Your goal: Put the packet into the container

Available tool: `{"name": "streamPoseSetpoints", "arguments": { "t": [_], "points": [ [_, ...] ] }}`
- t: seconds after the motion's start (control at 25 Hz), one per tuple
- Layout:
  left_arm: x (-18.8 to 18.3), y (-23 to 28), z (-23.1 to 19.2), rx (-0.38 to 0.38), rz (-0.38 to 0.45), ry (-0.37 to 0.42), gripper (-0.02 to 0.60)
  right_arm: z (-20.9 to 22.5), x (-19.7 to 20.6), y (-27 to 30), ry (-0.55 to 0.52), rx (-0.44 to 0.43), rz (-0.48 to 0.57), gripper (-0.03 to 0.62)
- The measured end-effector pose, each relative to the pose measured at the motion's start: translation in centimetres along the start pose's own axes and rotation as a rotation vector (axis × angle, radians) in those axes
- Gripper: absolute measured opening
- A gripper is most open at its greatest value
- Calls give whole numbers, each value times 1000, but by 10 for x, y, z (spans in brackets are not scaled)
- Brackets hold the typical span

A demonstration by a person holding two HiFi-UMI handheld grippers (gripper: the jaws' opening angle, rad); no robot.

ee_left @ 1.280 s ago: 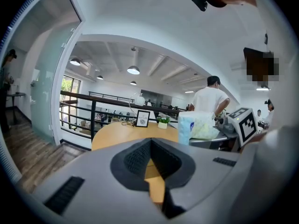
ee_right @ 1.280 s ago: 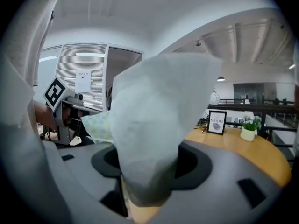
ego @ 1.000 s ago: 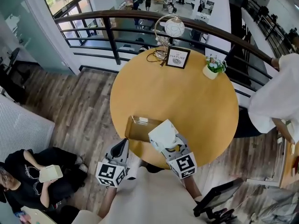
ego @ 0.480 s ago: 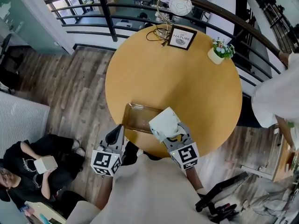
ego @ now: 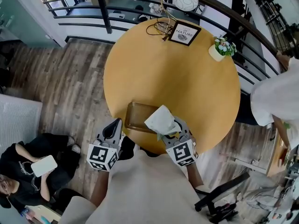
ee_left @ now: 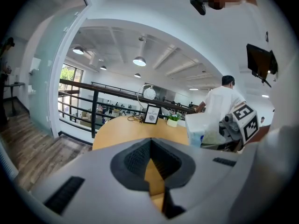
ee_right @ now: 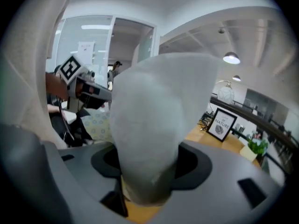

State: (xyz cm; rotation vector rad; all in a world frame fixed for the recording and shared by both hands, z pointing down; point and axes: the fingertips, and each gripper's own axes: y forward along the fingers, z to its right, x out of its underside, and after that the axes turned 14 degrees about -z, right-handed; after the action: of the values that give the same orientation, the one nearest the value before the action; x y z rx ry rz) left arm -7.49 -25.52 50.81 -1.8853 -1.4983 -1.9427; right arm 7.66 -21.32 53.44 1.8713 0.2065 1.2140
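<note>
A shallow brown container [ego: 137, 115] lies on the round wooden table [ego: 187, 78] near its front edge. My right gripper [ego: 168, 128] is shut on a white packet [ego: 160, 119], which hangs just above the container's right end. The packet [ee_right: 154, 125] fills the right gripper view and stands between the jaws of the right gripper [ee_right: 148, 174]. Beside the table's front left edge, my left gripper [ego: 113, 126] is shut and holds nothing. In the left gripper view the left gripper [ee_left: 150, 149] points across the table, with the packet [ee_left: 198, 127] at the right.
At the table's far side stand a framed sign [ego: 185, 33], a small potted plant [ego: 219, 48] and a globe lamp [ego: 186, 0]. A dark railing [ego: 107, 13] runs behind. A person [ego: 28, 164] sits on the floor at lower left; another in white [ego: 275, 97] stands at the right.
Both grippers have sunk a little. The right one has rolled with the packet still in it, and the left one has come nearer the table's edge.
</note>
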Motion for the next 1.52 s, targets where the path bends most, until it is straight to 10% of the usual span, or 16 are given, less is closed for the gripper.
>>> {"name": "streamPoseSetpoints", "arguments": {
  "t": [0.36, 1.0, 1.52],
  "points": [
    [15, 2, -26, -27, -3, -76, 5, -37, 33, 41, -500, -6, -317, 256],
    [26, -17, -62, -105, 42, -201, 5, -49, 80, 122, -492, -334, -710, 256],
    [37, -31, -78, -138, 42, -234, 5, -59, 100, 157, -521, -389, -834, 262]
  ]
}}
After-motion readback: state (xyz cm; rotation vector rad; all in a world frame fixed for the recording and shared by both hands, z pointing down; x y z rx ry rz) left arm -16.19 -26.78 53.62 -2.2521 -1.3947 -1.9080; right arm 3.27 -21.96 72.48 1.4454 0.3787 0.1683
